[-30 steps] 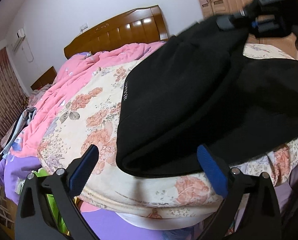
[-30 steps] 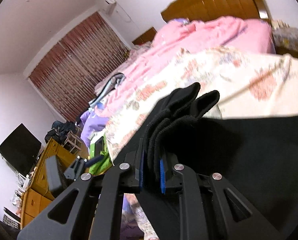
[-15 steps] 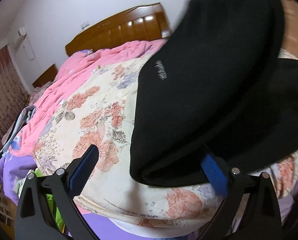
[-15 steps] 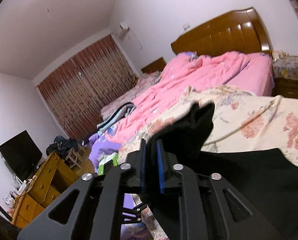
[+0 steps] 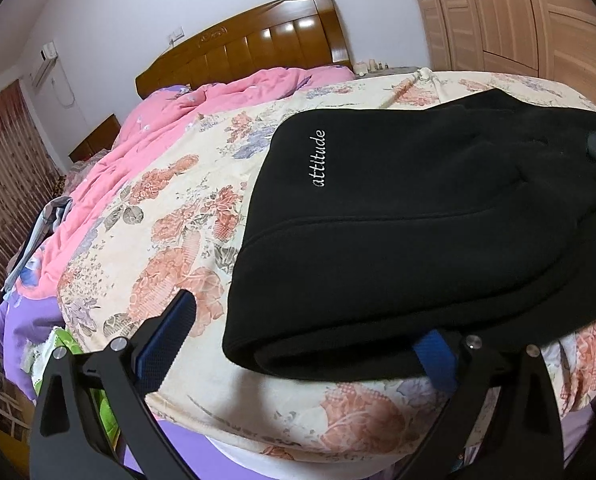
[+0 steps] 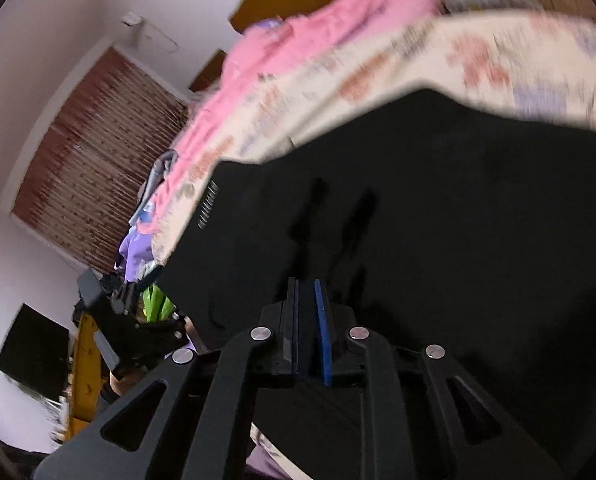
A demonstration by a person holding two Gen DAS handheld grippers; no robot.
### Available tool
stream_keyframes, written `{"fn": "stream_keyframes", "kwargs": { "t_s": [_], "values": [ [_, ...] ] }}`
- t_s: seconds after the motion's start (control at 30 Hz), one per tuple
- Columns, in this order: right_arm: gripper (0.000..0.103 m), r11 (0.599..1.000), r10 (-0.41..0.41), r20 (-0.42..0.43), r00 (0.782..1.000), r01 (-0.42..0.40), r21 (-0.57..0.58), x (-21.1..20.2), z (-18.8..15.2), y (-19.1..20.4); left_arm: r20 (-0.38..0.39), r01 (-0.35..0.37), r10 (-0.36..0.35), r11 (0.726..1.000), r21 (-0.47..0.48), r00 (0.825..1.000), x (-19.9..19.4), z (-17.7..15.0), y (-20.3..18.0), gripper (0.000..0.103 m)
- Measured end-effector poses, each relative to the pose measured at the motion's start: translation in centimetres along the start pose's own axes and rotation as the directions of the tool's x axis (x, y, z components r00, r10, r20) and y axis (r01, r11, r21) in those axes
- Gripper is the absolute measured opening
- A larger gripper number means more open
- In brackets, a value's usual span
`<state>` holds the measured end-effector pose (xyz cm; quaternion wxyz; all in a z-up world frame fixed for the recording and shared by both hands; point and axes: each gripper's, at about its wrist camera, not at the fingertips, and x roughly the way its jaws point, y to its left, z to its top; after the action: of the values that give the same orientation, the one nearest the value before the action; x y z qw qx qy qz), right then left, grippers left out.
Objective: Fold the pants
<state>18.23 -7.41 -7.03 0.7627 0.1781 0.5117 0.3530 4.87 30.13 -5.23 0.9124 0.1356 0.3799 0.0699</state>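
The black pants [image 5: 417, 220] lie folded into a thick stack on the flowered quilt [image 5: 178, 216], near the foot edge of the bed, with the white lettering [image 5: 318, 159] on the top layer toward the wooden headboard [image 5: 250, 48]. Taking the pants as the landmark, the left gripper [image 5: 298, 344] sits just in front of their near folded edge with its fingers spread wide and holding nothing; the left blue pad [image 5: 166, 340] stands clear over the quilt, while the right blue pad [image 5: 435, 356] is at or partly under the hem, and contact cannot be confirmed. The stack's long axis appears to run across the left gripper's view, from left to right, so that edge lies broadside to the open jaws. The right gripper [image 6: 307, 332] hangs over the far right part of the pants, its pads drawn nearly together with a narrow gap; whether any cloth is pinched between them cannot be told, since the picture is blurred and black lies against black. The left gripper seems the nearer one for squaring or pressing the near edge. The left view alone shows the layered fold lines and the lettering clearly; the right view alone shows the left gripper [image 6: 134, 320] from outside, beyond the pants' corner, and the top surface spreading smoothly beneath.
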Motion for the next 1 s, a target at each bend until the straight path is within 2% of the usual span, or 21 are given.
{"fn": "stream_keyframes", "kwargs": {
  "t_s": [0.1, 0.13, 0.17, 0.2, 0.23, 0.27, 0.33, 0.47, 0.57, 0.63, 0.7, 0.77, 0.8, 0.83, 0.87, 0.97, 1.0],
  "values": [
    [0.023, 0.999, -0.011, -0.052, 0.999, 0.013, 0.029, 1.5, -0.5, -0.4, 0.003, -0.007, 0.007, 1.000, 0.007, 1.000, -0.2, -0.1, -0.3, 0.101],
    [0.034, 0.998, 0.013, -0.074, 0.997, -0.009, 0.061, 2.0, -0.8, -1.0, 0.006, -0.008, 0.008, 1.000, 0.007, 1.000, -0.2, -0.2, -0.3, 0.101],
    [0.060, 0.993, 0.087, -0.051, 0.995, -0.083, 0.079, 2.0, -1.0, -1.3, 0.007, -0.007, 0.007, 1.000, 0.004, 1.000, -0.2, -0.2, -0.3, 0.101],
    [0.068, 0.985, 0.156, -0.026, 0.987, -0.154, 0.082, 1.8, -1.2, -1.4, 0.009, -0.003, 0.003, 1.000, 0.000, 1.000, -0.2, -0.3, -0.2, 0.101],
    [0.082, 0.984, 0.171, -0.013, 0.985, -0.171, 0.043, 1.6, -1.4, -0.9, 0.011, 0.005, -0.005, 1.000, -0.011, 1.000, -0.2, -0.4, -0.1, 0.101],
    [0.099, 0.987, 0.154, -0.044, 0.987, -0.156, -0.034, 1.8, -1.5, 0.4, 0.012, 0.012, -0.012, 1.000, -0.021, 1.000, -0.1, -0.5, 0.1, 0.101],
    [0.099, 0.992, 0.104, -0.086, 0.991, -0.109, -0.059, 2.0, -1.9, 1.3, 0.014, 0.030, -0.030, 0.999, -0.038, 0.999, -0.1, -0.7, 0.4, 0.101],
    [0.099, 0.996, 0.086, -0.026, 0.996, -0.085, 0.036, 0.7, -2.1, -0.3, 0.020, 0.046, -0.045, 0.998, -0.046, 0.999, -0.1, -0.8, 0.5, 0.101],
    [0.099, 0.992, 0.122, -0.035, 0.992, -0.120, 0.044, 1.1, -1.7, -0.3, 0.028, 0.053, -0.052, 0.997, -0.057, 0.998, -0.1, -0.9, 0.6, 0.101],
    [0.099, 0.983, 0.183, -0.067, 0.981, -0.182, 0.016, 2.6, -1.3, 0.5, 0.037, 0.067, -0.064, 0.995, -0.073, 0.997, -0.1, -1.2, 0.8, 0.101],
    [0.095, 0.983, 0.184, -0.096, 0.978, -0.185, -0.005, 4.2, -0.6, 2.0, 0.045, 0.078, -0.074, 0.993, -0.089, 0.996, -0.1, -1.4, 1.0, 0.101],
    [0.078, 0.981, 0.194, -0.127, 0.973, -0.196, -0.001, 6.1, -0.3, 3.2, 0.044, 0.083, -0.079, 0.992, -0.097, 0.996, -0.3, -1.6, 1.2, 0.101],
    [0.074, 0.980, 0.199, -0.125, 0.972, -0.200, 0.000, 6.3, -0.1, 3.4, 0.043, 0.082, -0.078, 0.992, -0.098, 0.996, -0.3, -1.6, 1.3, 0.101],
    [0.059, 0.982, 0.186, -0.117, 0.976, -0.188, -0.007, 6.6, 0.0, 3.5, 0.042, 0.081, -0.077, 0.992, -0.097, 0.996, -0.3, -1.6, 1.3, 0.101],
    [0.033, 0.987, 0.160, -0.110, 0.981, -0.163, -0.013, 6.6, 0.1, 3.4, 0.042, 0.079, -0.075, 0.993, -0.093, 0.996, -0.3, -1.5, 1.3, 0.101],
    [0.017, 0.989, 0.149, -0.062, 0.987, -0.149, 0.000, 5.6, -0.1, 2.8, 0.041, 0.063, -0.060, 0.995, -0.073, 0.997, -0.4, -1.4, 1.0, 0.101],
    [0.016, 0.990, 0.135, -0.045, 0.990, -0.136, -0.029, 5.0, -0.3, 3.1, 0.041, 0.050, -0.047, 0.997, -0.060, 0.998, -0.5, -1.3, 0.9, 0.101]
  ]
}}
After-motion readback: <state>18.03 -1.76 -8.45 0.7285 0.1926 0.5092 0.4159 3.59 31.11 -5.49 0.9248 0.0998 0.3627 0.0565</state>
